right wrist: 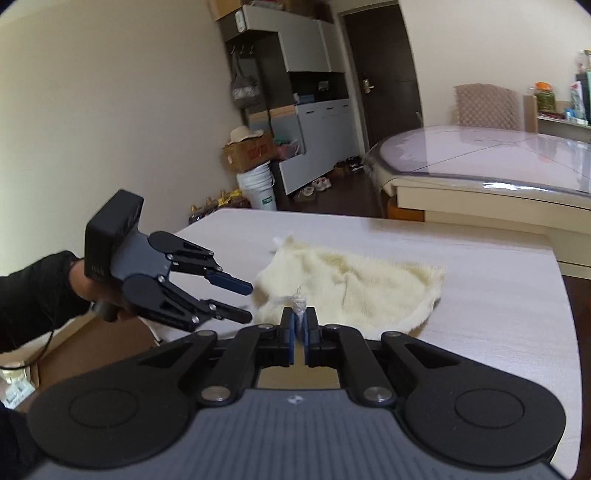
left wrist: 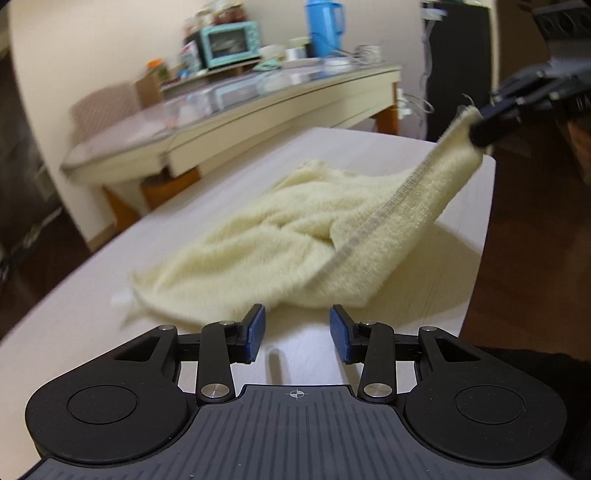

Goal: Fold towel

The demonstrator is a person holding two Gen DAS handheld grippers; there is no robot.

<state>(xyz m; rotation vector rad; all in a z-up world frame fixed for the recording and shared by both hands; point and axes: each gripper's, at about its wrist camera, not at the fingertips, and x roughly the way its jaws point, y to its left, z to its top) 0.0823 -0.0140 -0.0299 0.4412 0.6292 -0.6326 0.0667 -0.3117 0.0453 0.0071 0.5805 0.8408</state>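
Note:
A cream fluffy towel point(left wrist: 280, 236) lies crumpled on the pale wooden table point(left wrist: 92, 295); it also shows in the right wrist view point(right wrist: 354, 284). My right gripper point(right wrist: 300, 332) is shut on one towel corner and holds it lifted off the table; in the left wrist view it shows at the upper right point(left wrist: 487, 122), with the towel stretched up to it. My left gripper point(left wrist: 297, 328) is open and empty, just short of the towel's near edge. In the right wrist view it hovers open at the left point(right wrist: 249, 299), beside the towel.
A glass-topped side table point(left wrist: 236, 99) with a teal toaster oven point(left wrist: 229, 42) and a blue flask point(left wrist: 323, 26) stands beyond. The work table's right edge point(left wrist: 480, 236) drops to dark floor. A bucket point(right wrist: 258, 188), a box and cabinets stand across the room.

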